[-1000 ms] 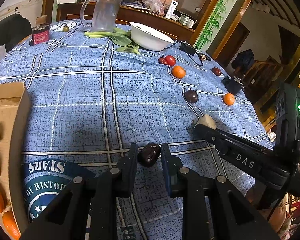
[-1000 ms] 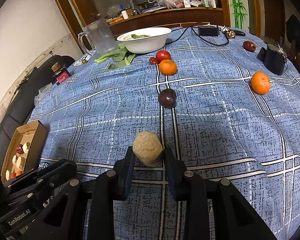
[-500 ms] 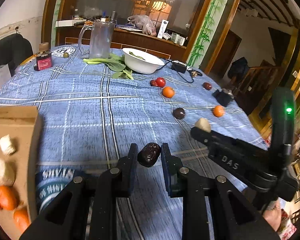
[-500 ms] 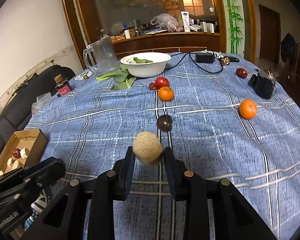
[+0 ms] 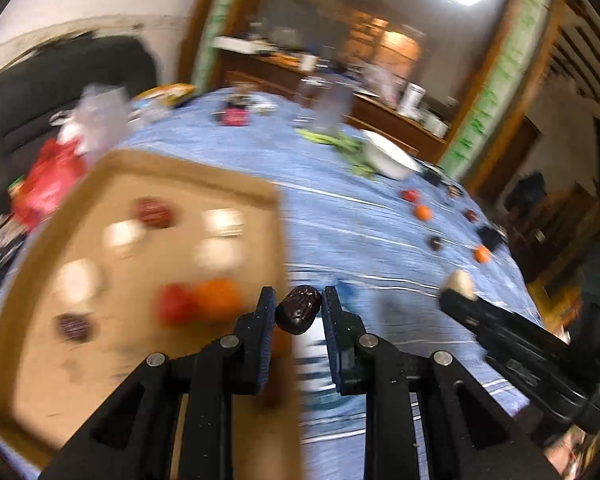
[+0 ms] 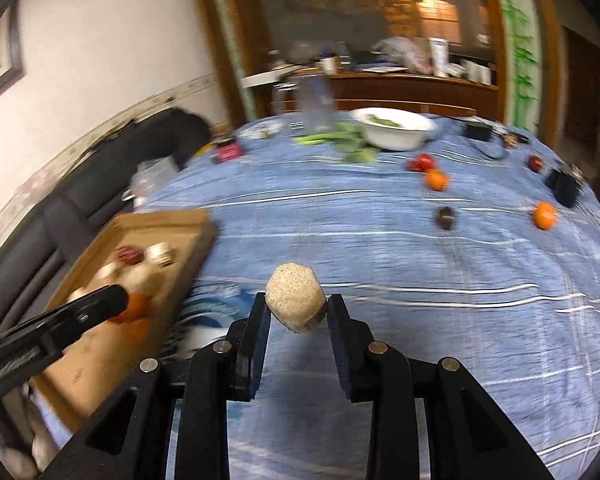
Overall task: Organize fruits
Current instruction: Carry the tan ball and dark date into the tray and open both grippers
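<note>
Left wrist view's blurry, but with the left gripper [image 5: 298, 312] clamped on a dark date [image 5: 299, 309] and the right gripper [image 6: 296, 312] pinching a beige lump [image 6: 296, 296], crowding over the cardboard box [image 5: 140, 168] could probably knock either loose.

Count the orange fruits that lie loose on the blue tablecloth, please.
2. One orange fruit lies beside the red tomato near the white bowl; the other orange fruit lies near the right edge. Others may be hidden.

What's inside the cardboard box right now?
The cardboard box holds blurred fruit: pale pieces, dark red ones, an orange. The left claw covers its near corner.
</note>
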`<state>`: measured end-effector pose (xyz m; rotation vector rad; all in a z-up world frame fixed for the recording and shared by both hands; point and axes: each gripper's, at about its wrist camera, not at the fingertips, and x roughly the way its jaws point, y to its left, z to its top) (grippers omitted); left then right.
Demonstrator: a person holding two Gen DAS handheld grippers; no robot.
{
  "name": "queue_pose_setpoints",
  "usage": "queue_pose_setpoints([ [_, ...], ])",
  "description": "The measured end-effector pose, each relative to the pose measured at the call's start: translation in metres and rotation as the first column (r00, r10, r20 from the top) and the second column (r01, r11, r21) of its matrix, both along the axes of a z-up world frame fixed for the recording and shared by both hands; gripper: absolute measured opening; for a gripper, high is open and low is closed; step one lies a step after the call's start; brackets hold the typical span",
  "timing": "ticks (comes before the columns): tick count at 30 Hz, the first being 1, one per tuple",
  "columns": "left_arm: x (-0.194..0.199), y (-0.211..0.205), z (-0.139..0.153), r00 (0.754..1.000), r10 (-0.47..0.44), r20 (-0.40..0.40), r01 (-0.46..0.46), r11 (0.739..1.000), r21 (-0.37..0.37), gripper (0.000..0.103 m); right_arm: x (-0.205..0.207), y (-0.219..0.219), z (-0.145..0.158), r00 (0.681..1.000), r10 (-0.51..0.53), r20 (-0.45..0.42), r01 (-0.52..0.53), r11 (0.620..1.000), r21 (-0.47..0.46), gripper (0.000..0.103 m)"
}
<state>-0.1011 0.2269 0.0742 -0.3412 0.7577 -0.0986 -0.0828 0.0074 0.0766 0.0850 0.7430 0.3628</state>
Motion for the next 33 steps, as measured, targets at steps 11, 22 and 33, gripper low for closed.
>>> queue_pose_setpoints([
  [11, -0.032, 0.104, -0.02, 0.974, 0.213, -0.074, -0.21, 0.976, 0.052, 0.022, -0.024, 0.122, -0.01, 0.955, 0.286, -0.077, -0.285, 0.958, 0.02, 0.032],
  [22, -0.028, 0.1, -0.034, 0.978, 0.185, -0.099, -0.177, 0.981, 0.081, 0.022, -0.021, 0.159, -0.045, 0.93, 0.329, -0.161, -0.338, 0.941, -0.028, 0.033],
  [33, -0.03, 0.095, -0.027, 0.981, 0.174, -0.083, -0.171, 0.984, 0.046, 0.038, -0.026, 0.167, -0.043, 0.931, 0.338, -0.136, -0.348, 0.935, -0.065, 0.04],
])
